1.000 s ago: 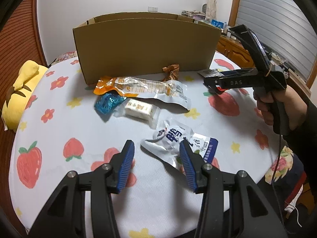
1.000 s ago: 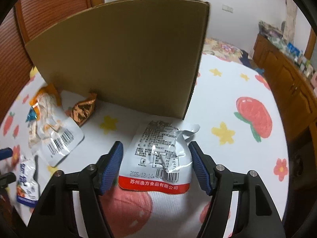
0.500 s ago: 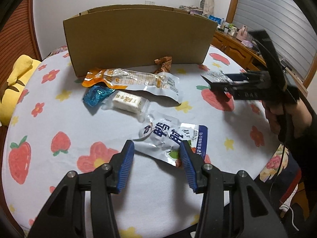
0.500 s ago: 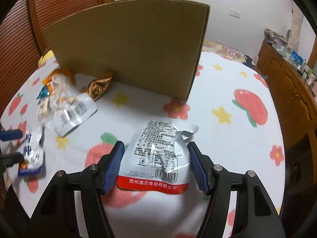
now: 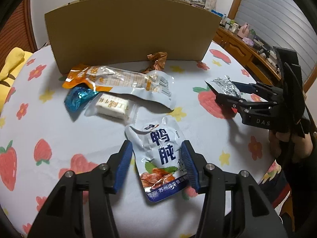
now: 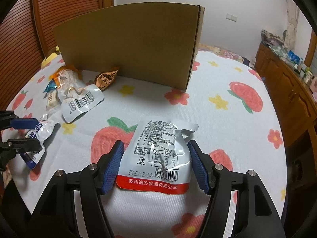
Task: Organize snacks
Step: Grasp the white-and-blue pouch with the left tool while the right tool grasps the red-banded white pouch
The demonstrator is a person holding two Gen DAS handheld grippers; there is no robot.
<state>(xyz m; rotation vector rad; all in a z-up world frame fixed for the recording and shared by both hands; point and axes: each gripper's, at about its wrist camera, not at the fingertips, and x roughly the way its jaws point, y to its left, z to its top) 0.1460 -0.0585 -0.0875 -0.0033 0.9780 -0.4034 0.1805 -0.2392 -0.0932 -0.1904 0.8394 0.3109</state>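
Snack packs: six on tablecloth (image 5: pixel 49 127); one cardboard box (image 5: pixel 130 33).

A white cloth (image 5: pixel 59 130) printed with red strawberries, red flowers and yellow stars was spread over the tabletop. A plain brown cardboard box (image 5: pixel 128 33) was seen at twelve o'clock. Below it, a copper foil wrapper (image 5: pixel 157 60), an orange and clear packet (image 5: pixel 118 79), a shiny blue wrapper (image 5: pixel 79 98) and a cream bar in clear film (image 5: pixel 112 107) were laid out. A pale silver pouch with dark blue characters and a blue base band (image 5: pixel 160 158) was framed by blue pads on the black left tool (image 5: pixel 156 164). A silver pouch with a red base band (image 6: pixel 158 156) was framed likewise in the right tool (image 6: pixel 156 166).
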